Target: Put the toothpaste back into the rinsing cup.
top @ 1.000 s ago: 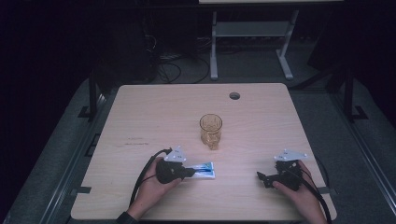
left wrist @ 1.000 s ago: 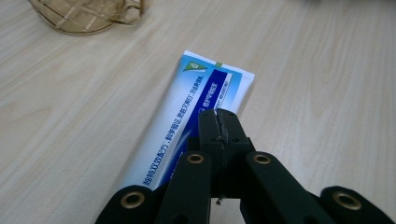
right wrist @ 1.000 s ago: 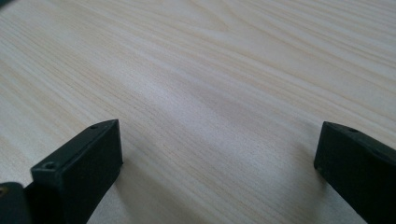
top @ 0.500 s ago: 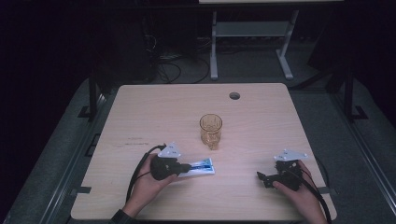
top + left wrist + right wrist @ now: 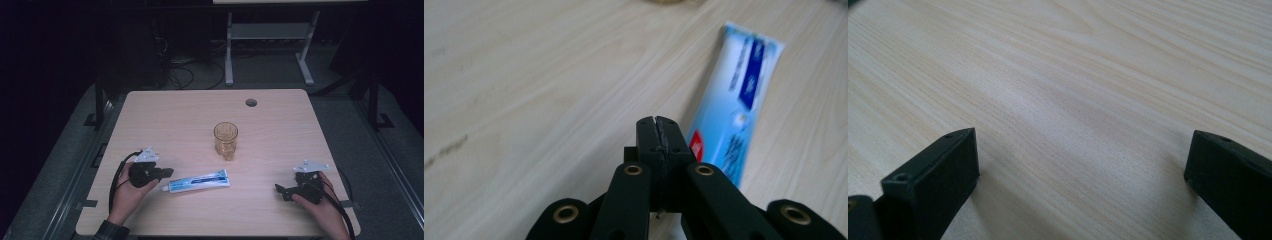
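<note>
Since the toothpaste tube (image 5: 198, 180) looks soft and light, I'd pinch mid-body; my left hand-held gripper (image 5: 658, 131) is clamped empty, right hand-held gripper (image 5: 1078, 165) gapes wide.

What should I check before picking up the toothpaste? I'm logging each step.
1. Left gripper free of the tube: ok, jaws shut on nothing, beside it.
2. Left jaws open for a grasp: not ok.
3. Right gripper open: ok, only bare table between the jaws.
4. Tube flat on the table: ok.
5. Glass clear of the tube: ok, apart, farther back.
6. Cap on: cannot tell.
</note>
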